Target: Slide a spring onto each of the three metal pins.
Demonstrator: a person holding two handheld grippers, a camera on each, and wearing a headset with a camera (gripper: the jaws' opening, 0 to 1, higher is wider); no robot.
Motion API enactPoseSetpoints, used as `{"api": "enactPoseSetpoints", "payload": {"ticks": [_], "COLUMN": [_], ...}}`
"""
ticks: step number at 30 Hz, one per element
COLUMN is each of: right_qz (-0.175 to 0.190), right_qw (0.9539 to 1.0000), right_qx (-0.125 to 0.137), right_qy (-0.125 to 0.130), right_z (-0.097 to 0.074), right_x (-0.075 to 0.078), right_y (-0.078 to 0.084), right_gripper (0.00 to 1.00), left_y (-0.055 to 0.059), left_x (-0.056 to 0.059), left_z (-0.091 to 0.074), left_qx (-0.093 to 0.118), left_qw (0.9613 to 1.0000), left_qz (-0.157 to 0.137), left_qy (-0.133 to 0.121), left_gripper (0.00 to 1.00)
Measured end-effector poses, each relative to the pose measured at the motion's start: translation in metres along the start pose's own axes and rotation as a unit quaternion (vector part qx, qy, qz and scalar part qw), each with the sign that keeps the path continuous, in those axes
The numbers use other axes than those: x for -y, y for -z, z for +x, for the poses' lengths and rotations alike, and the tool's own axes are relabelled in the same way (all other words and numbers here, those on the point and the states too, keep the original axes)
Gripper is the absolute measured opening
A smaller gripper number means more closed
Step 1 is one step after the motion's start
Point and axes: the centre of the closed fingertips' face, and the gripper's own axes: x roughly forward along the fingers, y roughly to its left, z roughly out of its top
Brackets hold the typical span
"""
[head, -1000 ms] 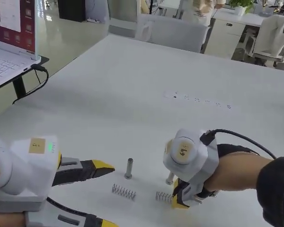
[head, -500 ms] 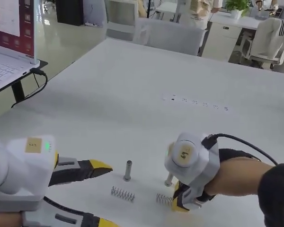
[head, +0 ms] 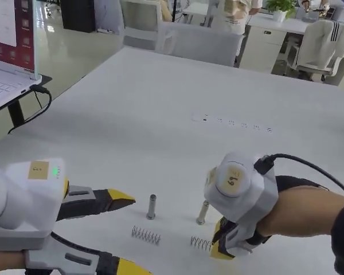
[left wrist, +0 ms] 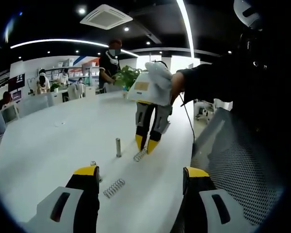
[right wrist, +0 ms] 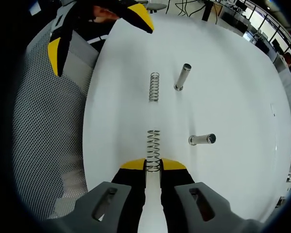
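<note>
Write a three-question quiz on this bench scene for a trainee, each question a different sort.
1. True or false: a spring already sits on one of the two upright pins.
2. What do the right gripper's jaws close on? A) a pin B) one end of a lying spring C) a cable
3. Fill in: the left gripper's jaws stand ___, with the other spring lying on the table ahead of them.

Key: 1 false; 2 B; 3 open.
</note>
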Motion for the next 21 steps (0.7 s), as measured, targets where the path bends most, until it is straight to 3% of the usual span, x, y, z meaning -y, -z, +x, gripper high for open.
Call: {"api": "enactPoseSetpoints", "payload": {"ticks": [7,21], "right_qz": [-0.01,-0.034], "right_qw": [0.9997,0.9976], "right_qx": [0.022,0.06], "right_qy": [-0.001,-0.003], "right_z": [-0.022,-0.051], "right_x": [-0.009,-0.02], "right_y": [-0.015,-0.042], "right_gripper": [0.08,0.08], "left_y": [-0.006,-0.023], "left_x": [0.0,-0.004], "left_z": [0.001,0.005], "left_qx": [-0.002,0.005], "left_qw": [1.0,0.9995], "left_qz": [0.009,0.03], "left_qy": [0.003,0.003], "left_gripper": [0.65,0.57]}}
